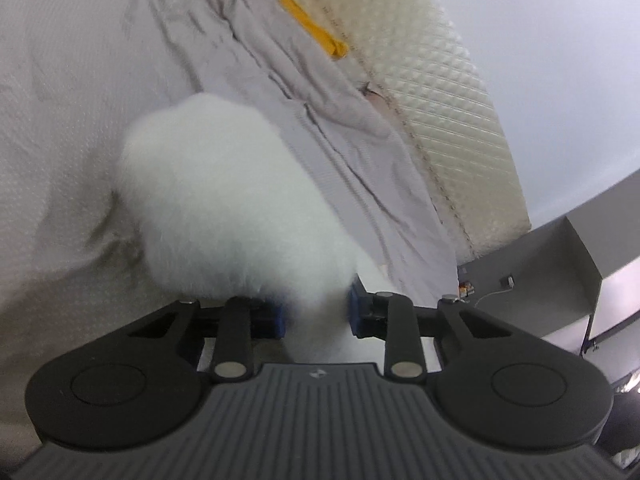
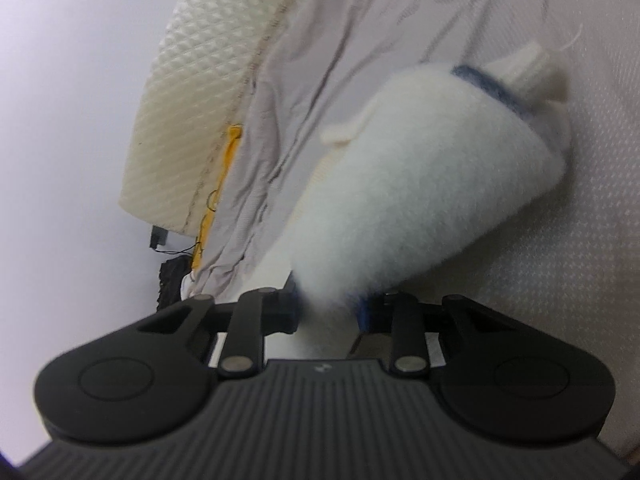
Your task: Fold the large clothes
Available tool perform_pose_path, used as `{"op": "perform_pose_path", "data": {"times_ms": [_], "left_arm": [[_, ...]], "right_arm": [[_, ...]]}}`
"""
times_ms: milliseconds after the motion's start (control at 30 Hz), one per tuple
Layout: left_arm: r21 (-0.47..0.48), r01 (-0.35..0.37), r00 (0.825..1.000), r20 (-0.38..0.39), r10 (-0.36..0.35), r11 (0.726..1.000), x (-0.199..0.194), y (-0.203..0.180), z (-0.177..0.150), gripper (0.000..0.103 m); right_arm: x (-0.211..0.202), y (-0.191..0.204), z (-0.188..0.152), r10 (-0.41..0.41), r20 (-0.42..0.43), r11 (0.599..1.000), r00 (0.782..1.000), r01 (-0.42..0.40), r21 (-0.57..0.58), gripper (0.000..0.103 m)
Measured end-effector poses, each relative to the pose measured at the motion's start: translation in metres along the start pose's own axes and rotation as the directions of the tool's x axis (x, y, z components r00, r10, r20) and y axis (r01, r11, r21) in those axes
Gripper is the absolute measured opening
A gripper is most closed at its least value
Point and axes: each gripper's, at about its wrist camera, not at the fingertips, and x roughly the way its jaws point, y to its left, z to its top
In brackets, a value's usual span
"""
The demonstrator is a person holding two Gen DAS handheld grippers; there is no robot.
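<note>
**Both grippers clamped on the white fleece garment above the bed**

Notably, your left gripper (image 1: 316, 314) was held low and close over the bed, its blue-padded fingers (image 1: 279, 316) closed against a bunch of the white fleece garment (image 1: 224, 204). The fabric filled the gap between the pads and bulged forward from them in a thick, fuzzy mass that covered much of the left wrist view.

Your right gripper (image 2: 330, 310) was in a like pose. Its fingers (image 2: 365, 312) pinched a narrow neck of the same white fleece garment (image 2: 416, 188), which widened away from the jaws into a cone-shaped fold. At the far end of that fold you could see a blue trim band (image 2: 486, 82) and a pale ribbed cuff (image 2: 528, 66). Both views were tilted, so you held each tool rolled to one side.

A small emblem sat on the ribbed grey body of each gripper; it was too small to read, and no other writing was legible.

The garment hung over a wrinkled pale grey bedsheet (image 1: 72, 80) with a fine dotted weave. Beside the sheet ran a cream quilted mattress (image 1: 452, 92) standing on edge, with a yellow strap (image 1: 308, 20) along its seam. A plain pale wall (image 1: 560, 40) lay behind it. A grey shelf unit (image 1: 560, 256) stood to the right in the left wrist view, with small cabled items on it. A dark object (image 2: 170, 284) lay near the mattress foot in the right wrist view, unidentifiable.
</note>
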Motion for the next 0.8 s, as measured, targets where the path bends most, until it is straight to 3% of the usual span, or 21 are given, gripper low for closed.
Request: {"op": "perform_pose_path", "data": {"times_ms": [400, 800], "left_arm": [[0.010, 0.039, 0.998, -0.054, -0.038, 0.999, -0.078, 0.000, -0.028, 0.032], [0.028, 0.008, 0.999, -0.039, -0.007, 1.000, -0.046, -0.018, 0.002, 0.037]], "right_arm": [[-0.055, 0.015, -0.023, 0.005, -0.037, 0.999, 0.999, -0.007, -0.047, 0.030], [-0.043, 0.023, -0.010, 0.011, -0.069, 0.999, 0.998, -0.013, -0.039, 0.035]]}}
